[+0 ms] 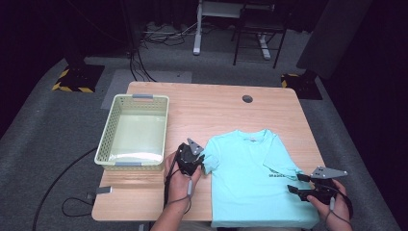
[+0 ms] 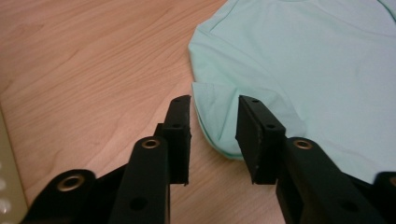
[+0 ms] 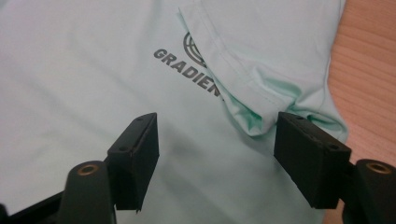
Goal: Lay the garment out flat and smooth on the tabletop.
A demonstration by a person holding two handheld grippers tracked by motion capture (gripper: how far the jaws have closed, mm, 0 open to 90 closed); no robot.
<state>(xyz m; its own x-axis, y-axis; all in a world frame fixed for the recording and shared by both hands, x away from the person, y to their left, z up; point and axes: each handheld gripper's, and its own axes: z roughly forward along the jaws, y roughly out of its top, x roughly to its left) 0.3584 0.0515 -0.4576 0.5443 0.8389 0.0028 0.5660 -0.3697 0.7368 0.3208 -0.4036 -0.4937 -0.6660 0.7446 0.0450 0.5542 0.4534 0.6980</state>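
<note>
Two sets of tongs open, gripping nothing: left tongs (image 2: 212, 135) astride shirt (image 1: 252, 178) sleeve hem, nearer; right tongs (image 3: 215, 158) above folded sleeve. Shirt flat on desk (image 1: 216, 106).

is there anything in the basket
No, in the high view the basket beside the shirt shows just its bare pale floor.
</note>
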